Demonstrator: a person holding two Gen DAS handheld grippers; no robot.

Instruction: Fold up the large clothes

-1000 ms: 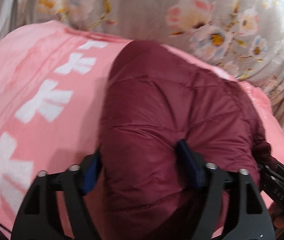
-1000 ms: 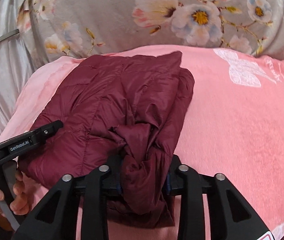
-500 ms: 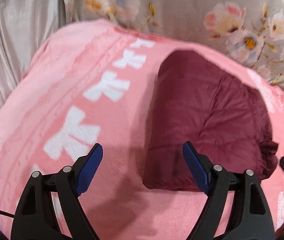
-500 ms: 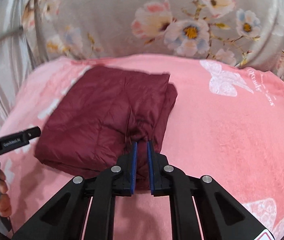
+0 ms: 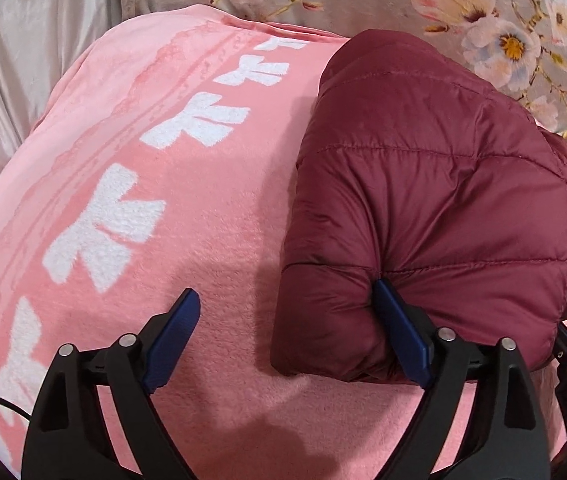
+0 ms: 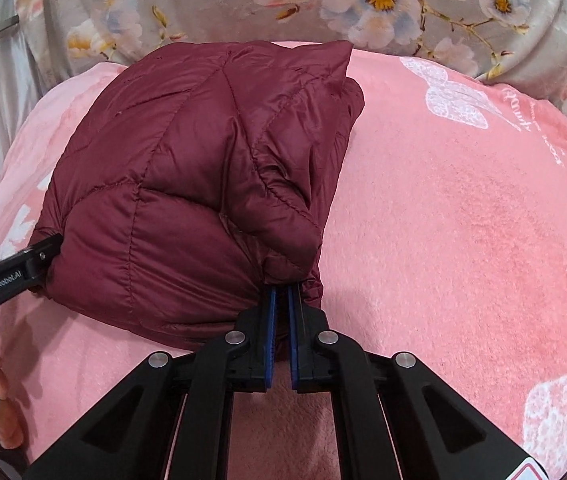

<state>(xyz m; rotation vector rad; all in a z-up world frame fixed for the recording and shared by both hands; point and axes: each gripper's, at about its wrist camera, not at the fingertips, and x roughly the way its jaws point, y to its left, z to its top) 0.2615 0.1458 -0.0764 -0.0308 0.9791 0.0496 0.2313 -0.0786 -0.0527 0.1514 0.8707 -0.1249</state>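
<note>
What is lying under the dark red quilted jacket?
The folded dark red quilted jacket rests on a pink fleece blanket with white bows. The blanket part beneath the jacket is covered and cannot be seen.

Maroon quilted jacket (image 6: 187, 184); pink blanket (image 6: 463, 240), white bows; grey floral cloth (image 6: 211, 8).

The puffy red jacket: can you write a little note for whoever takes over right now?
Right gripper: shut on the near edge of the maroon puffer jacket; it has just been closing, fabric between its fingers.
Left gripper: open, having just widened; one finger presses into the jacket's near edge, the other hangs over the pink blanket.
Jacket: a folded bundle on the blanket, with floral bedding behind.
Done: the jacket is folded compact.
Left: probably close the left gripper on the edge, then finish or tidy the fold.
</note>
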